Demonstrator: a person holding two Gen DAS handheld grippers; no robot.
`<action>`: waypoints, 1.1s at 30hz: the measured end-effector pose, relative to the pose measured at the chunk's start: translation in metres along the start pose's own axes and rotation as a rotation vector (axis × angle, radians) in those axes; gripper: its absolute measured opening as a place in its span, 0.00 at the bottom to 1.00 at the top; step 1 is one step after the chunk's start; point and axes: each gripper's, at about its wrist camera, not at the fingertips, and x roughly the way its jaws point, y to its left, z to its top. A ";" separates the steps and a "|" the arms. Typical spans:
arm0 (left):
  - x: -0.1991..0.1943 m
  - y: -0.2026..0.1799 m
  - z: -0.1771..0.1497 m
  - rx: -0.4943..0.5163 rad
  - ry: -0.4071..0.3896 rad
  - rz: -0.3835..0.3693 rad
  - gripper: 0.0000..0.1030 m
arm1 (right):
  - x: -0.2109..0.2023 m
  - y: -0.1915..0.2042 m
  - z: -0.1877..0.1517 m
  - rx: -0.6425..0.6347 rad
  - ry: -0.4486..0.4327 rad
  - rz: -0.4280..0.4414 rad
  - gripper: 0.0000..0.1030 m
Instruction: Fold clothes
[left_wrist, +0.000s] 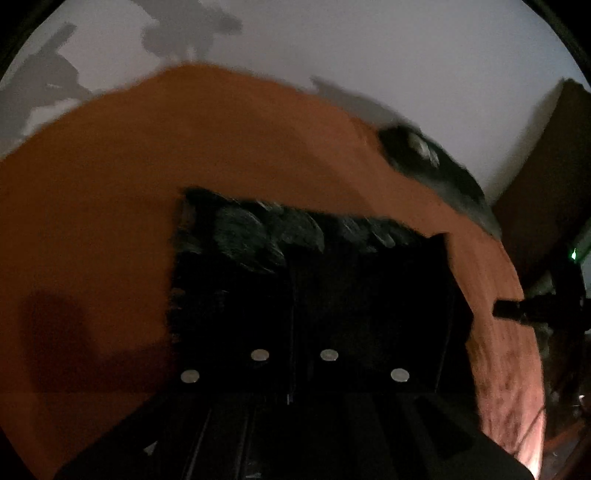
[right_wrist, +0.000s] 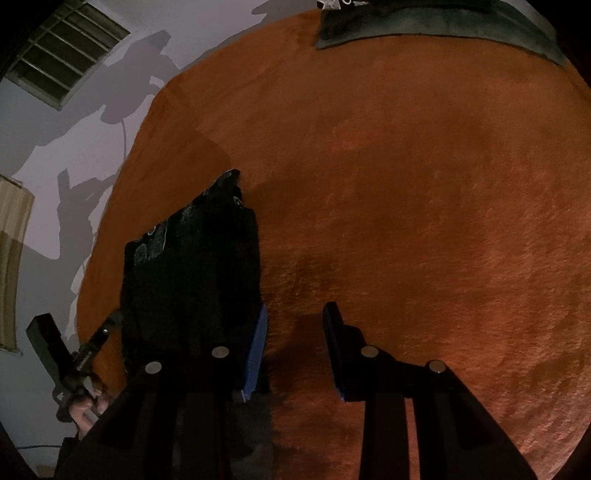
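A black garment (left_wrist: 332, 288) with a faint grey print along its top edge hangs bunched at the tips of my left gripper (left_wrist: 293, 266). That gripper's fingers are pressed together on the cloth, above an orange fleecy blanket (left_wrist: 110, 184). In the right wrist view the same black garment (right_wrist: 192, 266) drapes over the outer side of my right gripper's left finger. My right gripper (right_wrist: 297, 310) stands open, its blue pads (right_wrist: 258, 343) apart, with only the orange blanket (right_wrist: 406, 203) showing between them.
A second dark grey garment (right_wrist: 424, 26) lies at the blanket's far edge, also seen as a dark garment (left_wrist: 432, 166). A hand (right_wrist: 86, 406) grips a black tool at lower left. White wall with a barred vent (right_wrist: 66, 51); a brown cupboard (left_wrist: 554, 177) stands at right.
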 end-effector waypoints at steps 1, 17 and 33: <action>-0.010 0.005 -0.003 0.015 -0.046 0.033 0.00 | 0.002 0.001 0.000 -0.002 0.003 -0.001 0.29; 0.016 0.050 0.005 -0.098 0.114 -0.002 0.16 | 0.026 0.047 0.015 -0.225 -0.014 -0.060 0.57; -0.040 0.002 -0.105 0.013 0.390 -0.094 0.25 | 0.036 0.063 -0.019 -0.268 0.009 -0.026 0.57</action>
